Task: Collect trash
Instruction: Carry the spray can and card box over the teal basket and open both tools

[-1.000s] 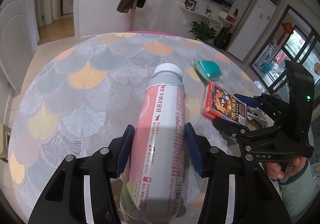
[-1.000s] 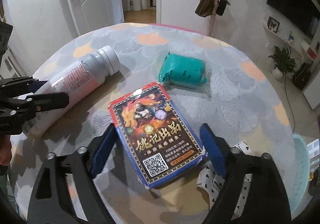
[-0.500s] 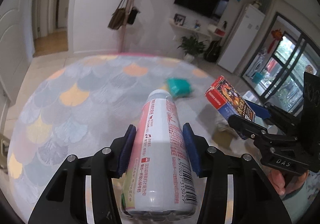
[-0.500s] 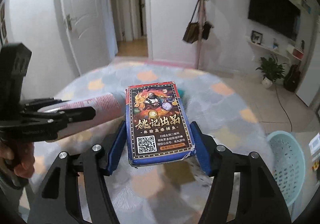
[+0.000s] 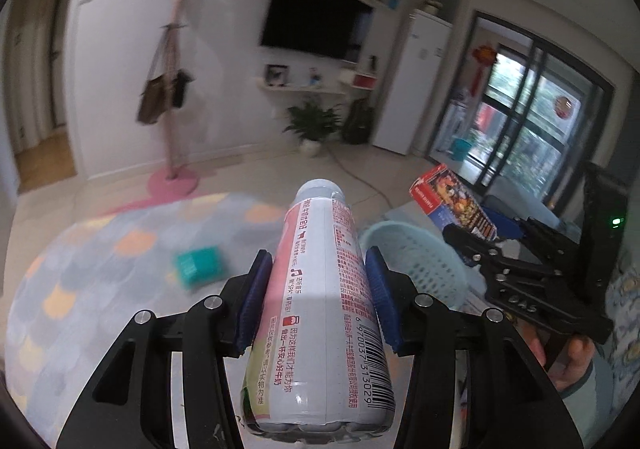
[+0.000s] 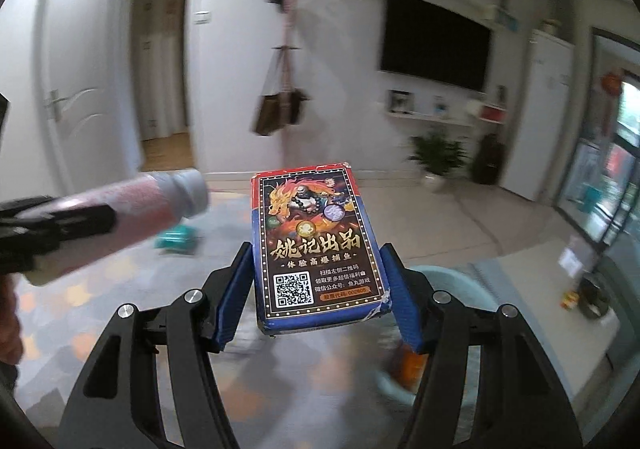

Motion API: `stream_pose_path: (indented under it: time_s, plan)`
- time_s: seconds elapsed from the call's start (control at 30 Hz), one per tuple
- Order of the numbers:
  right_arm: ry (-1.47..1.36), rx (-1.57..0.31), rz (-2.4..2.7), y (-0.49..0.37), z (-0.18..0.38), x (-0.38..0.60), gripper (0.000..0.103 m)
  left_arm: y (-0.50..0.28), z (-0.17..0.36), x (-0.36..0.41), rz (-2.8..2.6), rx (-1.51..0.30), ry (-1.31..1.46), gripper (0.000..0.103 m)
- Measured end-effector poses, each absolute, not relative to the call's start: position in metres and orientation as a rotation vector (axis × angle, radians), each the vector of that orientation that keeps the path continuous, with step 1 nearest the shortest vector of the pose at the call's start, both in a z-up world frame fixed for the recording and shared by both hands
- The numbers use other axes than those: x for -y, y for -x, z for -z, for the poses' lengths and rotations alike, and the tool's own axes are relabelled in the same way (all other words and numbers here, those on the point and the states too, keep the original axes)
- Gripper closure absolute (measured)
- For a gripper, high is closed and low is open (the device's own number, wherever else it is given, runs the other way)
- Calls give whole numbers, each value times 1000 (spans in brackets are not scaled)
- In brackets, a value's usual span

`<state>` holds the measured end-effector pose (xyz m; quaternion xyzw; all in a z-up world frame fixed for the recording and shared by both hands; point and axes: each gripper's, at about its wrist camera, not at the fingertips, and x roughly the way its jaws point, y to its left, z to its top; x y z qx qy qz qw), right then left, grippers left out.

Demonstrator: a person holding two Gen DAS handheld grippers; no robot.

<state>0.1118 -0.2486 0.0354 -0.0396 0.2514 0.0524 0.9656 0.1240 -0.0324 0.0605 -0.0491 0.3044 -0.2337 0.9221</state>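
Note:
My left gripper (image 5: 318, 261) is shut on a pink and white drink bottle (image 5: 320, 309), its blue pads pressing both sides, and holds it in the air with the cap pointing forward. In the right wrist view the same bottle (image 6: 160, 201) sticks out at the left. My right gripper (image 6: 318, 253) is shut on a red and blue card box (image 6: 316, 245), held level above the table. The left wrist view has that box (image 5: 452, 201) to the right, over a light blue basket (image 5: 412, 261). A teal packet (image 5: 198, 263) lies on the table.
The round table (image 5: 100, 257) with a scale-pattern cloth lies below both grippers. The basket's rim (image 6: 452, 273) shows just beyond the right pad. A coat stand (image 5: 172, 89), a wall TV, a potted plant (image 5: 314, 125) and a fridge stand further back.
Both grippers have risen off the table with their loads and swung right, towards the basket. The right jaws closed on the box, which lay flat on the table a second ago.

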Motion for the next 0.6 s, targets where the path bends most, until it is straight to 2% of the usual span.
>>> stream_pose_path:
  time_s: [0.23, 0.6]
  plan:
    - [-53, -595, 72, -131, -15, 335, 43, -159, -67, 121, 591, -643, 39, 56]
    - [-283, -851, 238, -176, 83, 402, 43, -227, -1, 216, 667, -865, 2, 56]
